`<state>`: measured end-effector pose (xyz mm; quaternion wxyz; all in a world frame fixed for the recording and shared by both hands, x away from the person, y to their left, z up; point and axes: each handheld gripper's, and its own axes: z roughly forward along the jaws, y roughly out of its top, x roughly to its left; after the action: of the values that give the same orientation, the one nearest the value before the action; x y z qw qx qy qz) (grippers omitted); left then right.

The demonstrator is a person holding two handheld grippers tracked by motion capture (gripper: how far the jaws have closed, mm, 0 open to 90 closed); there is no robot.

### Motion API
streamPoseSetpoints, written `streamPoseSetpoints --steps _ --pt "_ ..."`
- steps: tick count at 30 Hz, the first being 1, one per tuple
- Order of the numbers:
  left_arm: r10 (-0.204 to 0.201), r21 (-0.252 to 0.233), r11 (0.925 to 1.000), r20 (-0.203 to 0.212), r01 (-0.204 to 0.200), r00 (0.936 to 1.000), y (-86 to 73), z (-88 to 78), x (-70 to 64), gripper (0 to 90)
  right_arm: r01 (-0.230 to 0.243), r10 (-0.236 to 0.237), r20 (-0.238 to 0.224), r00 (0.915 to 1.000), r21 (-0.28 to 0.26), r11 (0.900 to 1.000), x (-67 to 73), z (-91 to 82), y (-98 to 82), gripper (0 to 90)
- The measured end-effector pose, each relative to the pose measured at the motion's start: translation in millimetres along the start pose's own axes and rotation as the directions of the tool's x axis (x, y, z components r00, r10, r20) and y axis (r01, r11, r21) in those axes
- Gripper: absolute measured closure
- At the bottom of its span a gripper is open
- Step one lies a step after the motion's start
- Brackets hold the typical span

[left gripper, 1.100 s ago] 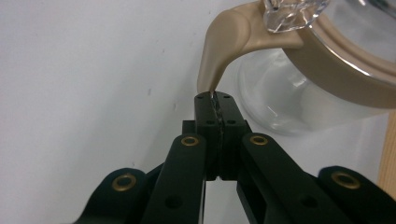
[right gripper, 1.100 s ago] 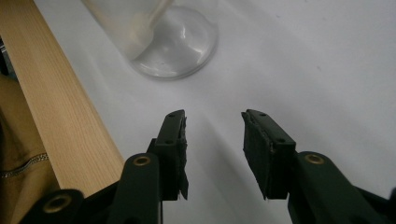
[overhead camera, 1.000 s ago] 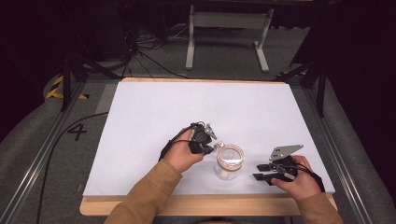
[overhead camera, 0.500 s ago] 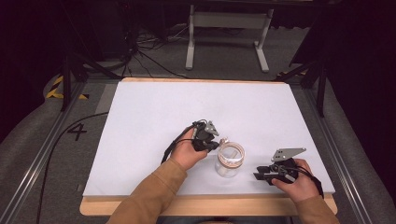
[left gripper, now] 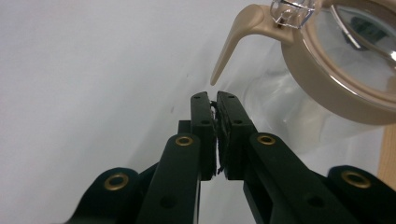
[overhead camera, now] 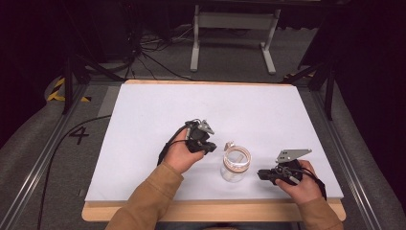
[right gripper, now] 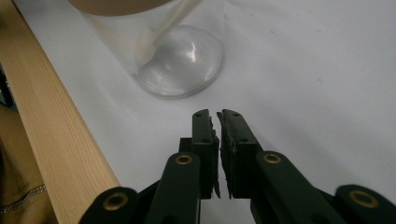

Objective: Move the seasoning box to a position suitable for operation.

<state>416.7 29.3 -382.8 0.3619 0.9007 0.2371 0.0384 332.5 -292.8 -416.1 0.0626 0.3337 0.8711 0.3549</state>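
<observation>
Clear glass jar (overhead camera: 235,166) with tan clamp lid (overhead camera: 237,157), contents unclear, stands near the table's (overhead camera: 143,110) near edge between left gripper (overhead camera: 209,146) and right gripper (overhead camera: 262,175), both just beside it, jaws closed, holding nothing, right's just closing.

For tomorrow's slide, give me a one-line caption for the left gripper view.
Left gripper, fingers nearly together and empty, points at a clear glass jar with a tan clip lid.

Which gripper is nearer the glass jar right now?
Left, narrowly. The left gripper sits just off the glass jar beside its beige lid lever, jaws shut and empty. The right gripper lies low at the jar's base on the other side, slightly farther off.
</observation>
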Motion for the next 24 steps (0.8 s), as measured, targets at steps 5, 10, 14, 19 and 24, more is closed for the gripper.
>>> streamPoseSetpoints --steps 5,10,14,19,24 --pt "-0.02 0.015 0.9997 -0.014 0.02 0.9997 -6.1 -13.3 2.0 84.9 0.027 -0.027 -0.012 0.9996 0.008 1.0 1.4 9.6 6.3 86.0" --pt "-0.03 0.033 0.999 -0.016 0.031 0.9994 -12.0 -14.9 3.0 84.9 0.049 -0.049 -0.012 0.9987 0.006 0.999 1.7 15.4 10.9 86.2" --pt "-0.037 0.04 0.9985 -0.022 0.038 0.9991 -15.4 -16.3 2.6 84.7 0.073 -0.073 0.002 0.9974 -0.018 0.997 2.8 19.0 14.8 88.1" --pt "-0.048 0.03 0.9984 -0.03 0.049 0.9984 -19.9 -19.8 3.5 83.7 0.089 -0.089 0.004 0.9961 -0.045 0.995 5.0 21.5 19.4 89.5" --pt "-0.049 0.026 0.9984 -0.034 0.05 0.9982 -21.9 -21.1 4.8 83.4 0.095 -0.095 0.014 0.9954 -0.03 0.995 6.6 22.6 21.5 90.0"
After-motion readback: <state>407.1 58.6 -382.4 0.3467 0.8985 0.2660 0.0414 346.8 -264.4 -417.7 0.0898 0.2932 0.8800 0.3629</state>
